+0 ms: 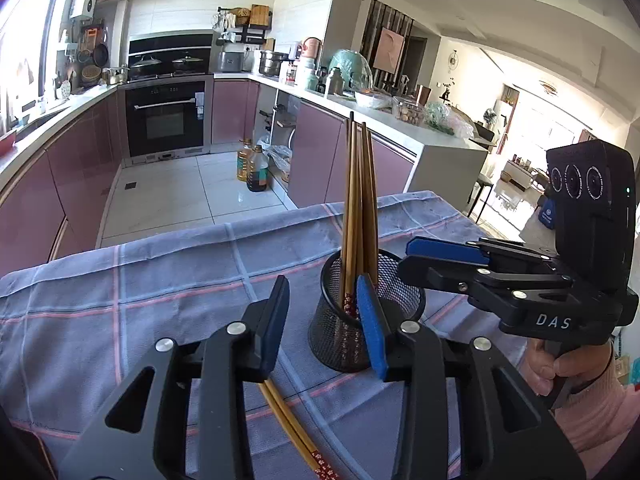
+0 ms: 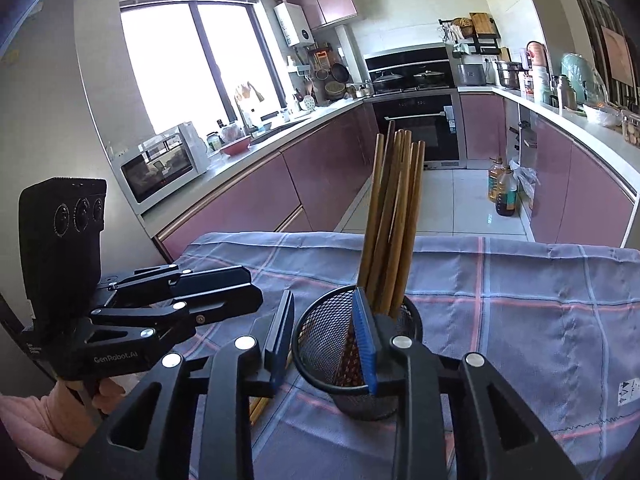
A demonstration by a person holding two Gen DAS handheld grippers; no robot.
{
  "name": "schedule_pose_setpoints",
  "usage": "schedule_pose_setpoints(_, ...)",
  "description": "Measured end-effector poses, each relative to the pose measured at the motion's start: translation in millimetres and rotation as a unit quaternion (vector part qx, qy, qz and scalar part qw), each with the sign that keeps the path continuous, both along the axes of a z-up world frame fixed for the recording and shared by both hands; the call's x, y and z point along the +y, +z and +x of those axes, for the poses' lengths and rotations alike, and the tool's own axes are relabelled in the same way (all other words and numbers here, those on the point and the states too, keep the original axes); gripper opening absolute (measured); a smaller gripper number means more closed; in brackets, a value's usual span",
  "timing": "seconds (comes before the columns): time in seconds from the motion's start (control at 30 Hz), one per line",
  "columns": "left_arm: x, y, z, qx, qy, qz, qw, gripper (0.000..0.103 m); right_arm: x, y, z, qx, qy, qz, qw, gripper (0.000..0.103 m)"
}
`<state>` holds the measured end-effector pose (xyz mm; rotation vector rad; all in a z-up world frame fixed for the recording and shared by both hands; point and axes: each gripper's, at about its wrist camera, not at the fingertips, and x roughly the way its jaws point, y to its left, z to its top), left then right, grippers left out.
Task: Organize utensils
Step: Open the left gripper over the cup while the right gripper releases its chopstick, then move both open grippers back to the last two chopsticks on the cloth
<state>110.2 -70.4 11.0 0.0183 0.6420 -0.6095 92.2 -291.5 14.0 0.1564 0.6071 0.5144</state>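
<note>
Nearest, my left claw (image 1: pixel 322 326) stands parted and empty over two loose chopsticks (image 1: pixel 294 430) on the bench cloth (image 1: pixel 120 300). My right claw (image 2: pixel 322 338), also parted, brackets the mesh cup's (image 2: pixel 320 340) rim, steadying it; beyond, gathered chopsticks (image 2: pixel 394 220) stand upright inside.

We log the cloth (image 1: pixel 160 300) on the worktop as grey-blue, crossed by a check of pale blue and pink-red lines. The mesh holder (image 1: pixel 344 340) is black. The standing chopsticks (image 1: pixel 358 200) are brown to golden, with dark red ends in a small pale flower print. The loose chopsticks (image 1: pixel 292 428) show the same gold and the same red flowered tips. Both the left gripper (image 1: pixel 324 324) and right gripper (image 2: pixel 324 336) are black with blue pads. We note a pink sleeve (image 1: pixel 596 408).
</note>
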Motion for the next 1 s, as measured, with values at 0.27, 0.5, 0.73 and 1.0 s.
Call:
schedule_pose_setpoints(0.27, 39.8, -16.7, -30.7, -0.005, 0.048, 0.022, 0.9986, 0.059, 23.4, -11.2, -33.4, 0.003, 0.053, -0.007, 0.999, 0.040)
schedule_pose_setpoints(0.5, 67.7, -55.9, -39.5, 0.048, 0.093, 0.033, 0.9940, 0.066, 53.8, -66.4, -27.9, 0.081, 0.065, -0.032, 0.994, 0.041)
schedule_pose_setpoints(0.73, 75.9, -77.7, -46.7, 0.073, 0.114, 0.044, 0.9899, 0.066, 79.8, -96.7, -24.7, 0.116, 0.063, -0.059, 0.990, 0.041)
schedule_pose_setpoints(1.0, 76.1, -80.2, -47.3, 0.082, 0.114, 0.046, 0.9890, 0.066, 96.1, -100.5, -28.0, 0.111, 0.052, -0.097, 0.988, 0.041)
